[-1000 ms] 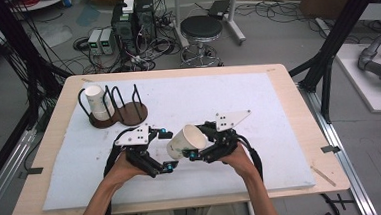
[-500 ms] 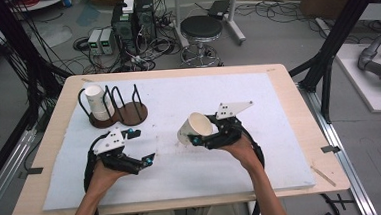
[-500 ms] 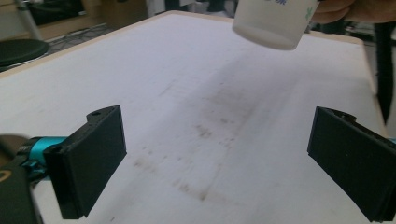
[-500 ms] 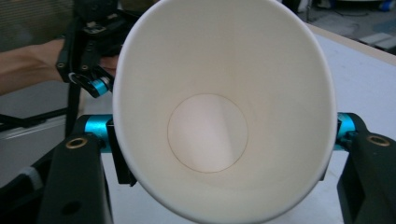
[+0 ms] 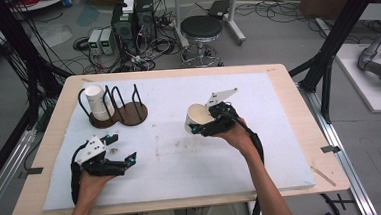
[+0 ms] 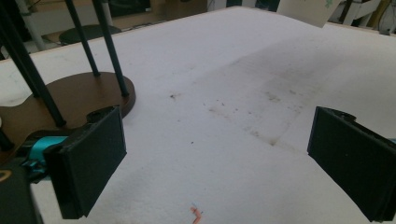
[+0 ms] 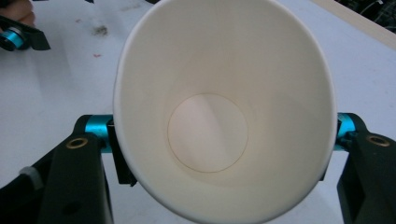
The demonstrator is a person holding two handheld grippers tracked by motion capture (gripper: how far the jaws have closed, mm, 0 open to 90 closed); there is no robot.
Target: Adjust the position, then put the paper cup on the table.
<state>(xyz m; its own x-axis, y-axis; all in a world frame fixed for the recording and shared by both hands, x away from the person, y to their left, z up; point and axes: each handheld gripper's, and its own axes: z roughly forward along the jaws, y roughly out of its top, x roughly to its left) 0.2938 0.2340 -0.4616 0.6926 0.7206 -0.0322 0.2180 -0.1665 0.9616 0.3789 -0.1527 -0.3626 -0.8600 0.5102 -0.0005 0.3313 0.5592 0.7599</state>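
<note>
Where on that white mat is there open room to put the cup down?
The widest bare patch is the mat from the cup in the right gripper out to the far-right edge. The middle, between both grippers, is also free. It is crowded at the far-left corner, where the rack holds another cup, and near the left gripper.

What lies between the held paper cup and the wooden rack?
Bare white mat, going by the high view, separates the paper cup in the right gripper from the wooden rack.

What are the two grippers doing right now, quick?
Left gripper: open, nothing between its fingers.
Right gripper: closed on the paper cup, held above the table.
</note>
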